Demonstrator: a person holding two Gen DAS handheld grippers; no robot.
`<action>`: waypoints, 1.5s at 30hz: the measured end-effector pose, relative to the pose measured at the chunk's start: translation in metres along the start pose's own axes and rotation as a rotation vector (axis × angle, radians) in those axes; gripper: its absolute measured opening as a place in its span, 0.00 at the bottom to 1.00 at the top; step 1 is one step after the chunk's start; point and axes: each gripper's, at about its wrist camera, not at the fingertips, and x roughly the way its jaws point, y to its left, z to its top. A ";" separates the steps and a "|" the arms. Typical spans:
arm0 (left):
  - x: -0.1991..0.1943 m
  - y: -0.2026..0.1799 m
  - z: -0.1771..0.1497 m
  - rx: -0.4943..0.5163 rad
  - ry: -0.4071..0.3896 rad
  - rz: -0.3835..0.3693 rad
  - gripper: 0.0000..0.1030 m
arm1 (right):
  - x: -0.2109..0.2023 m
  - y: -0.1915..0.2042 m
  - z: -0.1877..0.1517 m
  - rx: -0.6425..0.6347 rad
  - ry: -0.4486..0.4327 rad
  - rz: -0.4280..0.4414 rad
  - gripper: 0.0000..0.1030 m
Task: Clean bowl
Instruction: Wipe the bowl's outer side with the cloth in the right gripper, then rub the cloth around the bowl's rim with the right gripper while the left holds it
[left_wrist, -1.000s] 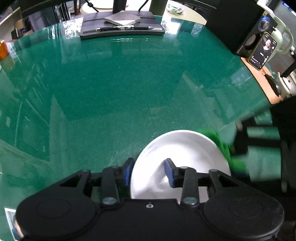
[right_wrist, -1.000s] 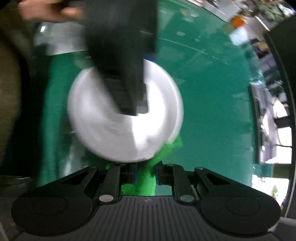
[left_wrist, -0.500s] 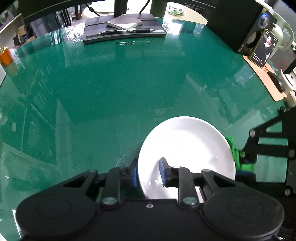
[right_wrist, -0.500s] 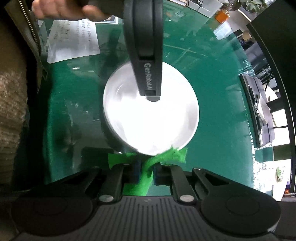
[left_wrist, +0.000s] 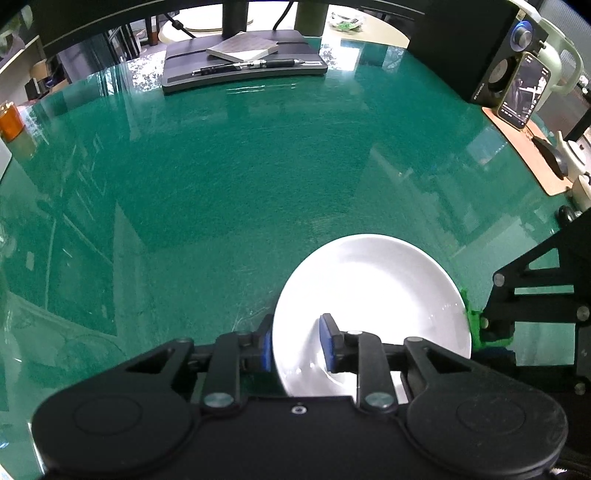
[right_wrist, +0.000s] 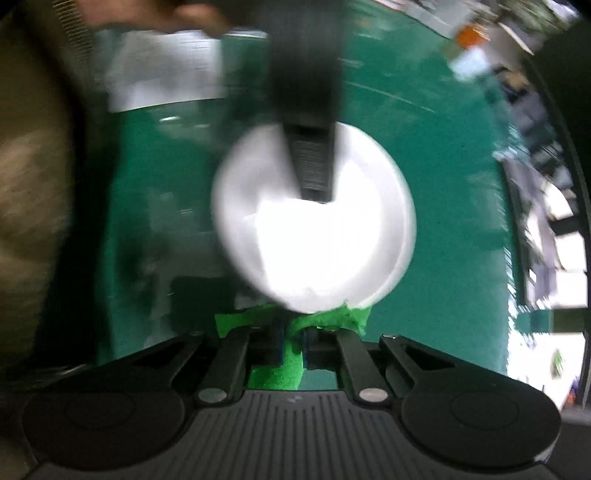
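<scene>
A white bowl (left_wrist: 373, 295) sits on the green glass table (left_wrist: 229, 177), low and right of centre in the left wrist view. My left gripper (left_wrist: 295, 343) is shut on its near rim, one blue pad outside the wall and one inside. In the right wrist view, which is blurred, the bowl (right_wrist: 317, 240) lies just ahead of my right gripper (right_wrist: 293, 341). That gripper is shut on a bright green cloth (right_wrist: 277, 373), bunched against the bowl's edge. The cloth (left_wrist: 472, 325) also peeks out at the bowl's right side. A finger (right_wrist: 312, 173) of the left gripper reaches into the bowl from above.
At the far table edge stands a dark monitor base (left_wrist: 243, 70) with a notepad and a pen on it. A speaker and a phone (left_wrist: 522, 96) stand at the right, an orange object (left_wrist: 11, 125) at the left. A sheet of paper (right_wrist: 162, 70) lies near the person's hand.
The left jaws have narrowed onto the bowl's rim. The right jaws have closed tighter on the green cloth, which has slid from over the rim to beside it. The right view is blurred again.
</scene>
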 end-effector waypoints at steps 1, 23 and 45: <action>0.000 0.000 0.000 0.001 0.000 0.001 0.25 | 0.005 -0.005 0.001 0.006 0.006 -0.005 0.05; -0.001 -0.007 0.000 0.036 0.004 0.001 0.30 | 0.032 -0.058 -0.003 -0.036 0.014 -0.014 0.11; -0.001 -0.010 -0.001 0.055 0.007 -0.013 0.32 | 0.070 -0.120 0.000 -0.123 0.025 -0.119 0.08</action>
